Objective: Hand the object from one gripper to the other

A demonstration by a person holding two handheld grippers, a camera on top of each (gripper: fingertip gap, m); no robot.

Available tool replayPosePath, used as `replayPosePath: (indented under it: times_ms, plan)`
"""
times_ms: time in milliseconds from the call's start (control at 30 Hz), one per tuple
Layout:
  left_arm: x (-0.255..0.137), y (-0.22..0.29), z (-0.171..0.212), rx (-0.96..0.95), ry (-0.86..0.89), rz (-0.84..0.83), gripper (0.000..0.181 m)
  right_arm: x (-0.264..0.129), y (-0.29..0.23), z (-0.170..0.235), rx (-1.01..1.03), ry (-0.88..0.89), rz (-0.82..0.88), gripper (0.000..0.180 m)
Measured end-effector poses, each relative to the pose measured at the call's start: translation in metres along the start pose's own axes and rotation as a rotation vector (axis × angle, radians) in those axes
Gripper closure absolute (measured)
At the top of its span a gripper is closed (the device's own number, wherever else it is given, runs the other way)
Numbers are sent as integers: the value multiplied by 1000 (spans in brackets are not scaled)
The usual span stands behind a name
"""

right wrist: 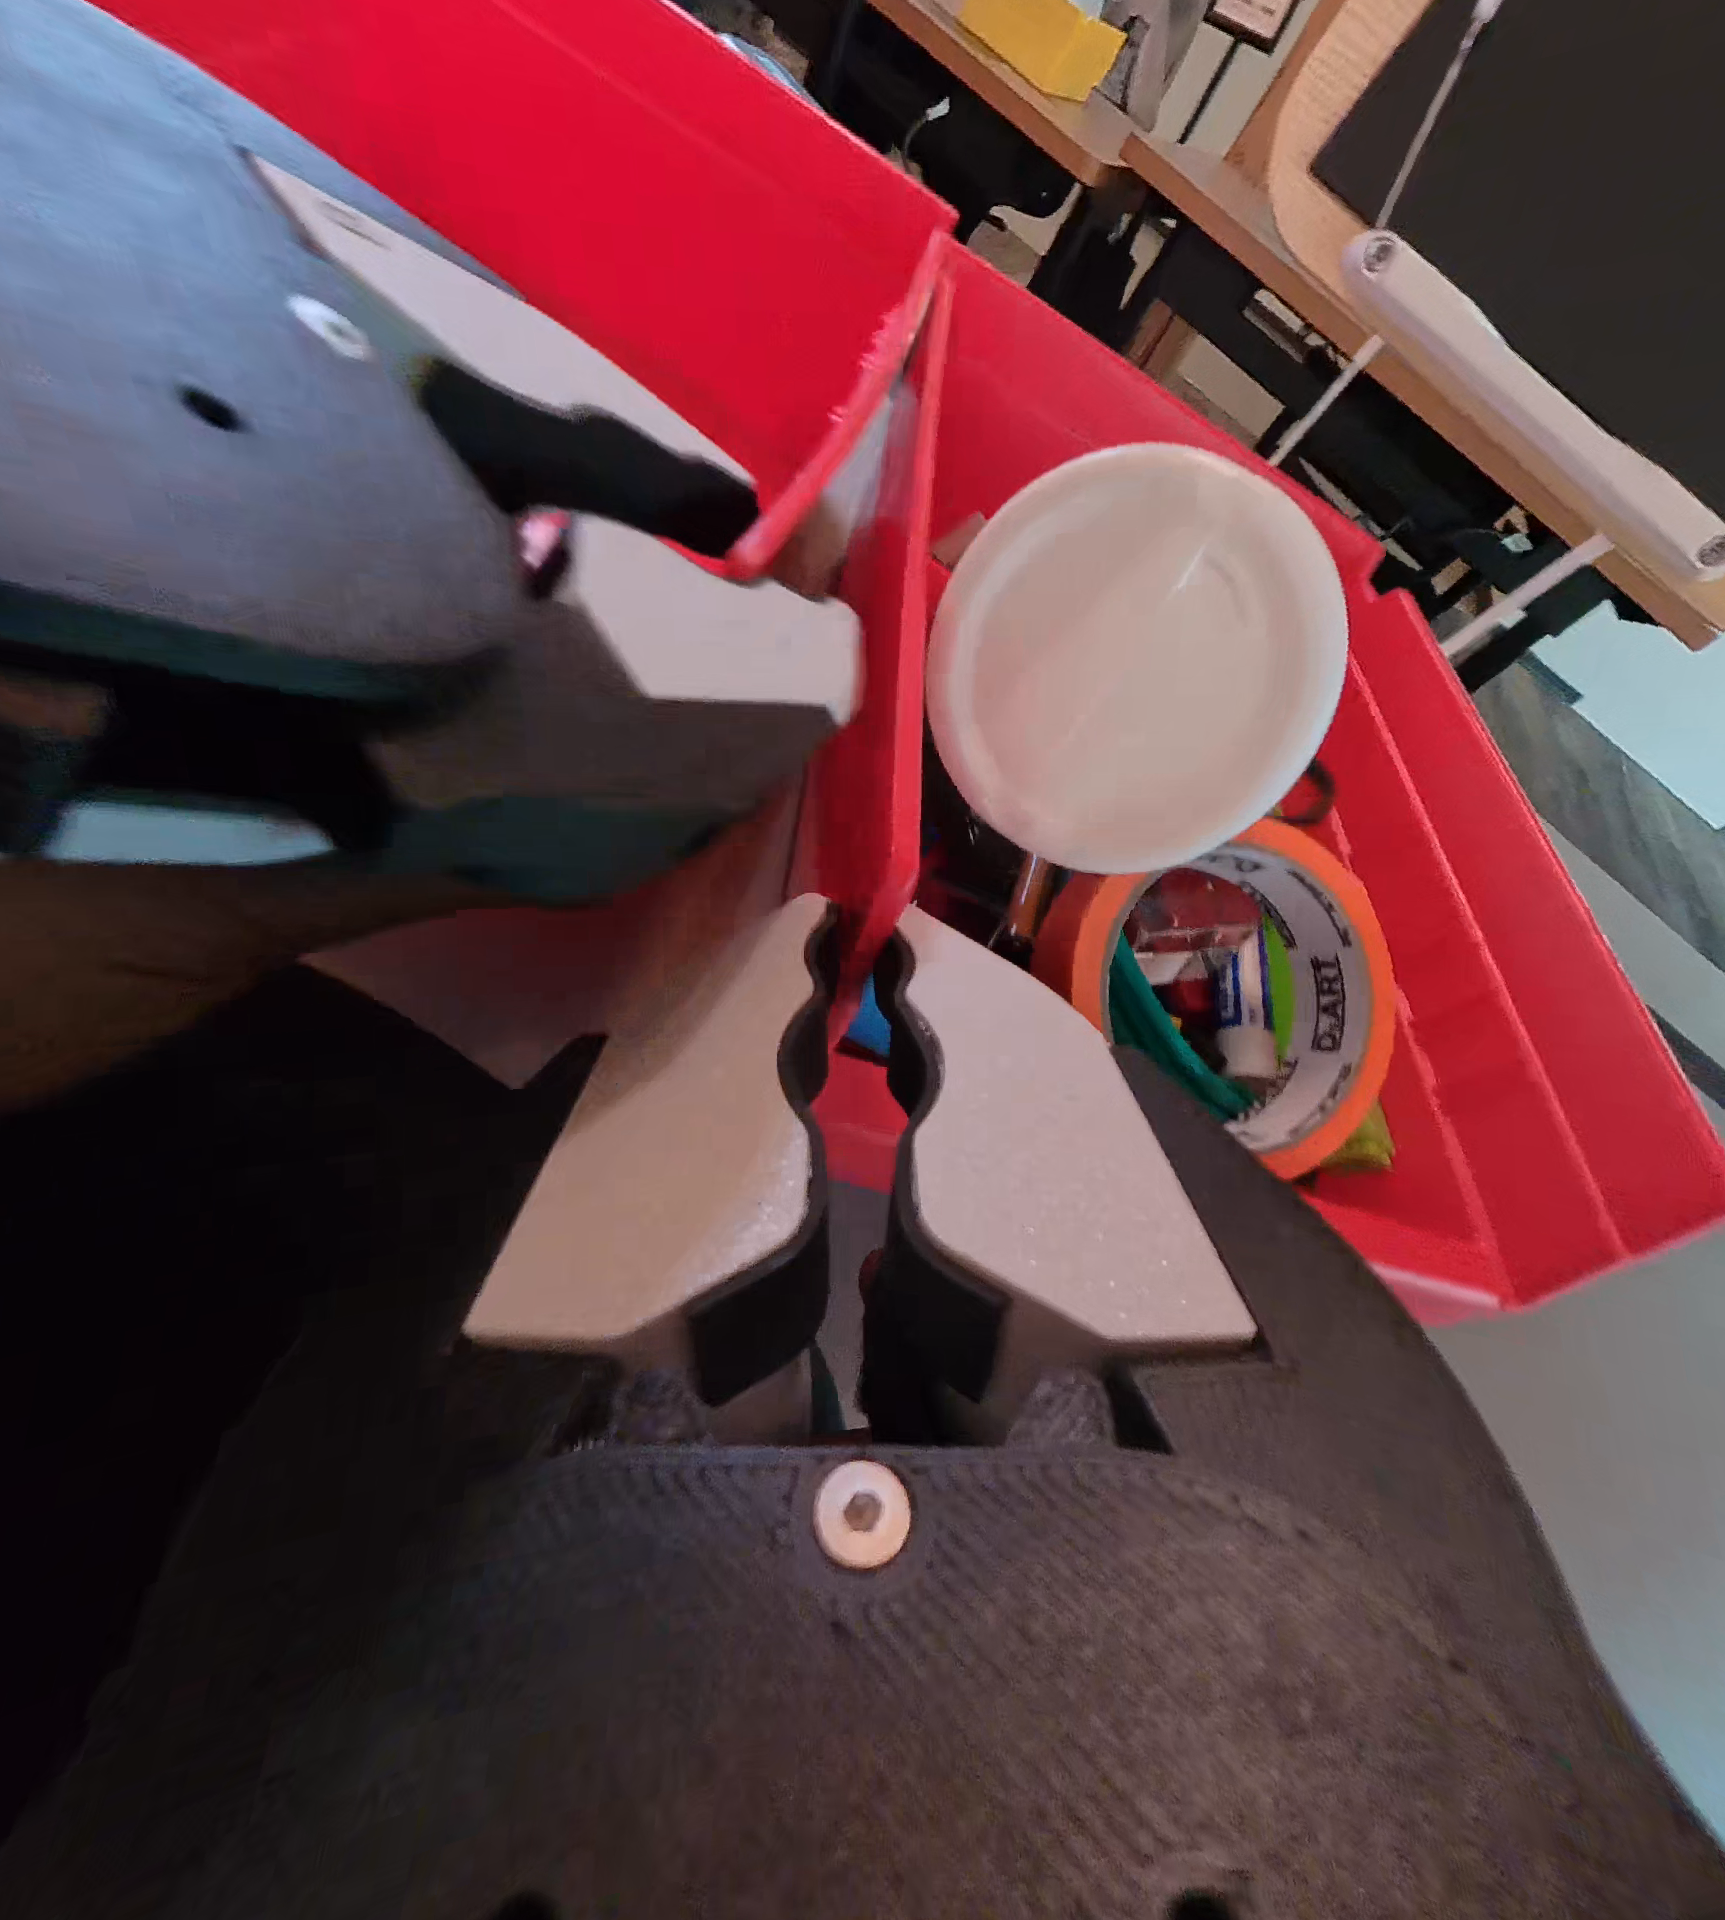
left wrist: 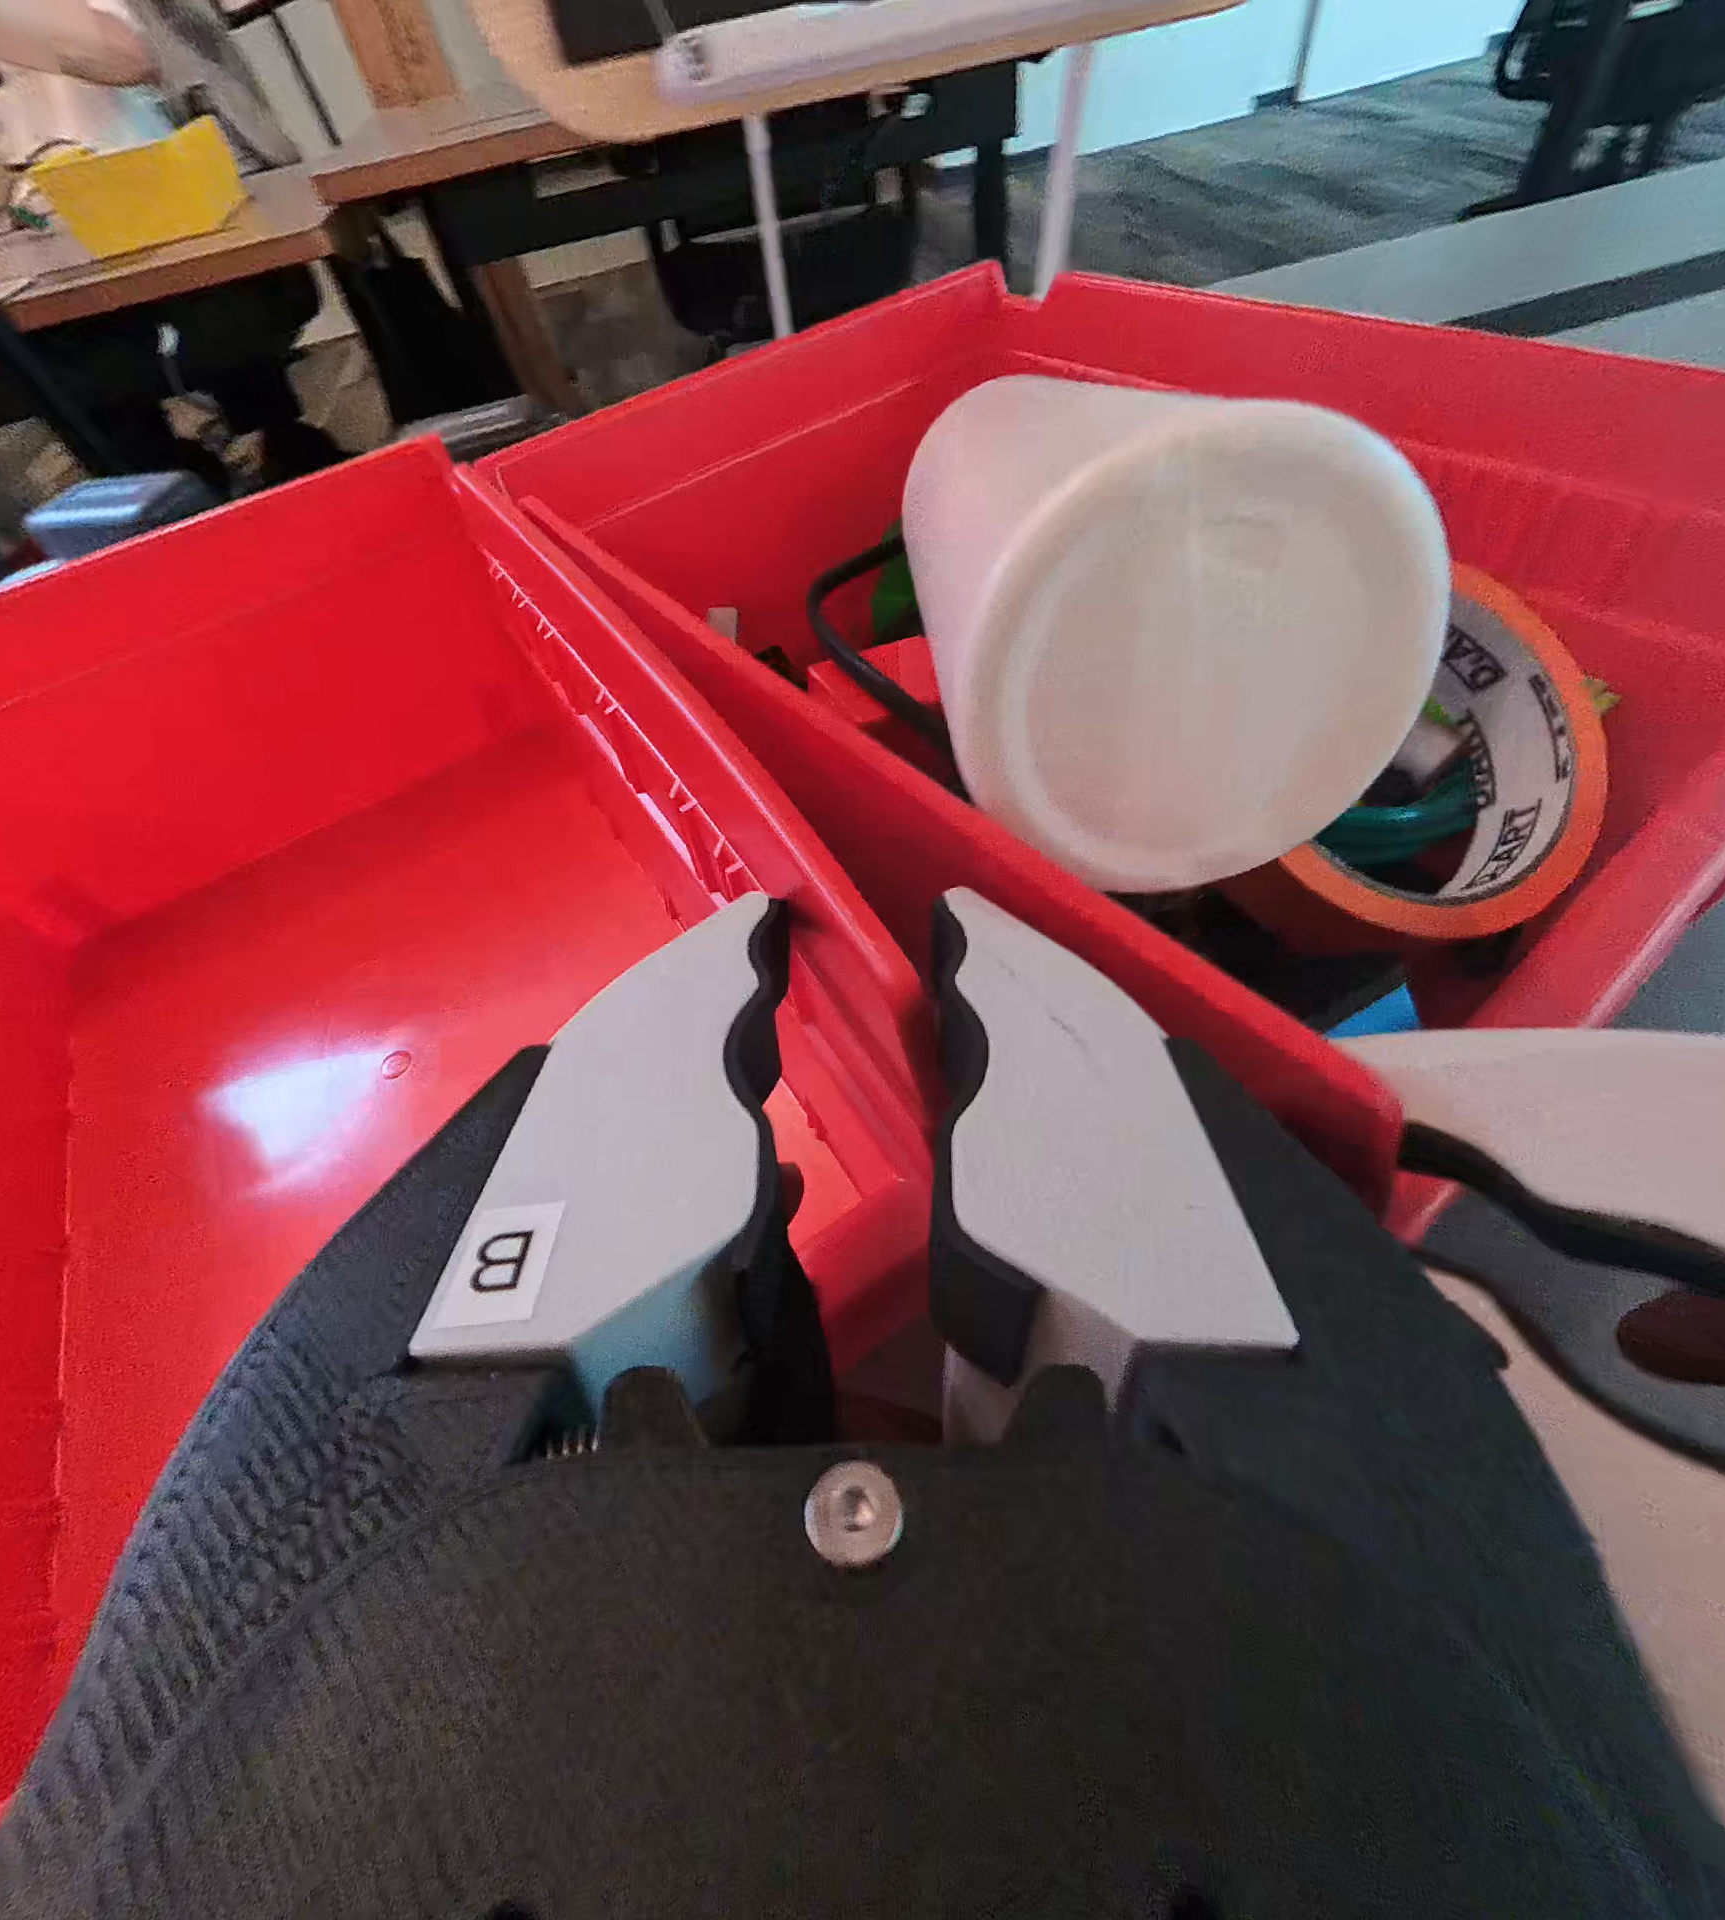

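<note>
A white plastic cup [left wrist: 1180, 634] lies tilted on its side on the clutter in the right red bin [left wrist: 1460, 416], base towards me; it also shows in the right wrist view [right wrist: 1138, 665]. Nothing grips it. My left gripper [left wrist: 858, 914] is open and empty, over the walls where the two red bins meet, below and left of the cup. My right gripper [right wrist: 863, 935] has only a narrow gap between its pads and is empty, at the near end of those same walls, short of the cup. It shows in the left wrist view [left wrist: 1429, 1195], and the left gripper shows in the right wrist view [right wrist: 733, 509].
The left red bin [left wrist: 214, 727] shows a bare floor. The right bin [right wrist: 1564, 1039] holds an orange tape roll [left wrist: 1523, 810] [right wrist: 1357, 997], green and black cables and small items. The bins stand on a grey table [right wrist: 1616, 1558]. Desks and a yellow box [left wrist: 141, 187] stand behind. My right fingertips sit around 7 cm from my left ones.
</note>
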State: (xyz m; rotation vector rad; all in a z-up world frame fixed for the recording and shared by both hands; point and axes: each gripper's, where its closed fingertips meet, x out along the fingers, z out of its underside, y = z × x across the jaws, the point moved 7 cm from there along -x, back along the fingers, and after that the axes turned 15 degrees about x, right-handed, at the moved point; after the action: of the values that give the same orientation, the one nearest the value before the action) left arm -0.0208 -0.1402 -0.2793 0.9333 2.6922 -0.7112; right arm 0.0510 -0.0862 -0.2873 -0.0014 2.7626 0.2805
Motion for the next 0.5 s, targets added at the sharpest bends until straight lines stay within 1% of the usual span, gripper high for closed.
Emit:
replayPosePath:
  times_ms: [67,167,267,333,433,467,500]
  plan:
    - [6,15,-9,20,13,40,155,-6,10,4,15,8,31,174]
    - [16,35,-22,1,48,107,156,-13,35,12,94,-2,62,174]
    - [26,54,-33,-25,58,130,158,-16,66,20,154,-10,141,175]
    - [32,63,-38,-18,43,77,163,-17,87,25,202,-17,183,176]
    - [34,63,-40,82,20,-121,175,-16,114,30,253,-25,236,176]
    - [33,60,-39,90,16,-151,176,-16,121,32,249,-28,265,175]
    - [33,57,-37,69,12,-146,176,-15,128,34,246,-32,293,175]
